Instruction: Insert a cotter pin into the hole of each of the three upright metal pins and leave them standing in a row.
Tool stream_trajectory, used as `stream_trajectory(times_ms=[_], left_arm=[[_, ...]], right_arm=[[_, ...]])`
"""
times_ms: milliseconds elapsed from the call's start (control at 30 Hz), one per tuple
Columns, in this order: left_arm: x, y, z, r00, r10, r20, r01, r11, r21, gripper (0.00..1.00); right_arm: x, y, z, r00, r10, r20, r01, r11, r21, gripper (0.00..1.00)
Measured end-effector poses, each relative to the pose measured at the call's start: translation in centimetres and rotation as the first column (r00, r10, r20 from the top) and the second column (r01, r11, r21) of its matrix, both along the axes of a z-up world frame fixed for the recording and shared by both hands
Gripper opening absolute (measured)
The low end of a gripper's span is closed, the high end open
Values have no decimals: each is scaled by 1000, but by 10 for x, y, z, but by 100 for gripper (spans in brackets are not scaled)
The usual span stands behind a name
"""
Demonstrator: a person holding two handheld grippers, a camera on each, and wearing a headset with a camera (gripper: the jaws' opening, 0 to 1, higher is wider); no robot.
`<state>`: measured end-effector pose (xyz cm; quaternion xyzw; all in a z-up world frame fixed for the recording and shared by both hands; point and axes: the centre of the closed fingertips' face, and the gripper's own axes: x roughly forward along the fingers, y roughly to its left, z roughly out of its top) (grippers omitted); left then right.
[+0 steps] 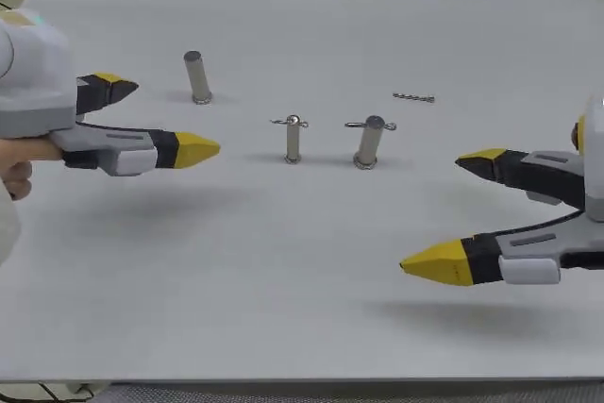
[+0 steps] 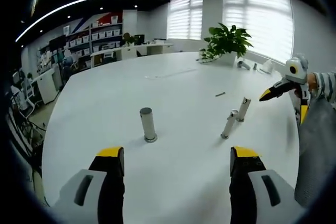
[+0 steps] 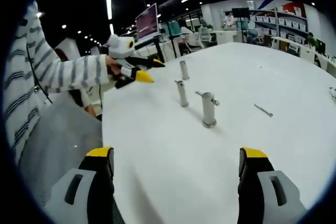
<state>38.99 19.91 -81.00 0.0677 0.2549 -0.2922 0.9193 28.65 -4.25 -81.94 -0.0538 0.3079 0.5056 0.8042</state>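
White matte counter (image 1: pixel 283 309); three silver-grey cylindrical metal pins (image 1: pixel 196 77). The pale grey plastic left tongs (image 1: pixel 175 120) and right tongs (image 1: pixel 432 214) have black jaws tipped yellow. The fabric sleeve (image 3: pixel 58 74) is striped grey and white.

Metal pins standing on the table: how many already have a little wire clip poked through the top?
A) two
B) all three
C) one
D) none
A: the middle pin and the right pin each have one through the top. The left pin is bare, and a spare wire clip lies loose on the table.
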Motion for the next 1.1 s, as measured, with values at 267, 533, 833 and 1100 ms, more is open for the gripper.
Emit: stream_trajectory(times_ms=[267, 533, 833, 1100], left_arm=[[27, 6, 2, 995, 93, 47, -93, 995, 16, 66], [48, -1, -13, 994, 107, 14, -107, 993, 58, 51], [66, -7, -17, 988, 154, -31, -154, 988, -10, 34], [70, -15, -12, 990, 142, -2, -142, 990, -23, 24]], right_arm=[[-6, 2, -2, 1000, -9, -17, 9, 1000, 1, 100], [-8, 3, -1, 999, -25, -22, 25, 1000, 3, 100], [-10, 0, -2, 999, -21, -32, 21, 1000, -10, 100], [-10, -1, -3, 999, -27, -41, 27, 1000, -5, 100]])
